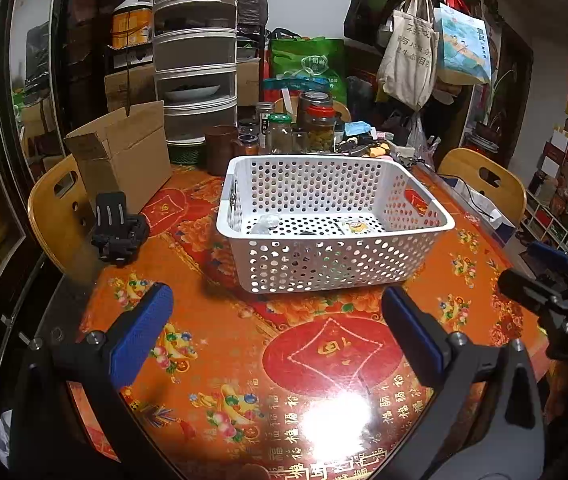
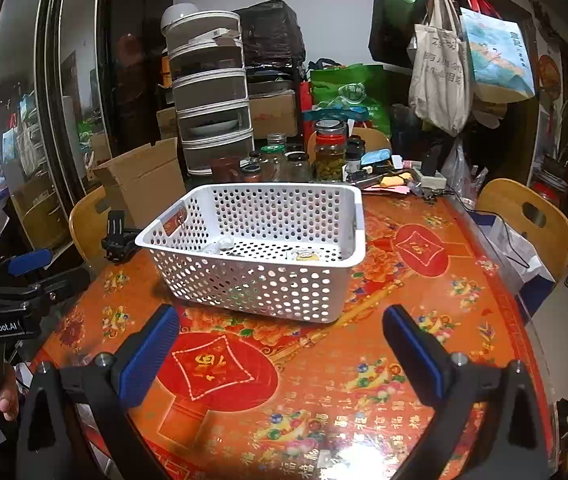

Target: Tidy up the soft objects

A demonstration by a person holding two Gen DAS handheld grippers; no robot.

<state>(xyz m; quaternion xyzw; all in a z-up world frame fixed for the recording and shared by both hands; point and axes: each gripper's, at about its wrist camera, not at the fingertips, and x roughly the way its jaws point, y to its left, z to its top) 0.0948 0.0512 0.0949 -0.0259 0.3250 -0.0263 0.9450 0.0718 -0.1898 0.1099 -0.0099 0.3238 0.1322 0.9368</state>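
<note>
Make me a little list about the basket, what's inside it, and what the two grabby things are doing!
basket: white, full of holes, upright on the orange table
inside basket: a pale crinkly item and a small yellow item; too small to name
left gripper: jaws wide apart, holding nothing, in front of the basket
right gripper: jaws wide apart, holding nothing, in front of the basket
behind basket: glass jars, cardboard box

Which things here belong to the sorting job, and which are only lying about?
For the job:
- white basket
- small items inside it, too unclear to name
- left claw, open
- right claw, open

Lying about:
- cardboard box
- glass jars
- black clamp mount
- hanging bags
</note>
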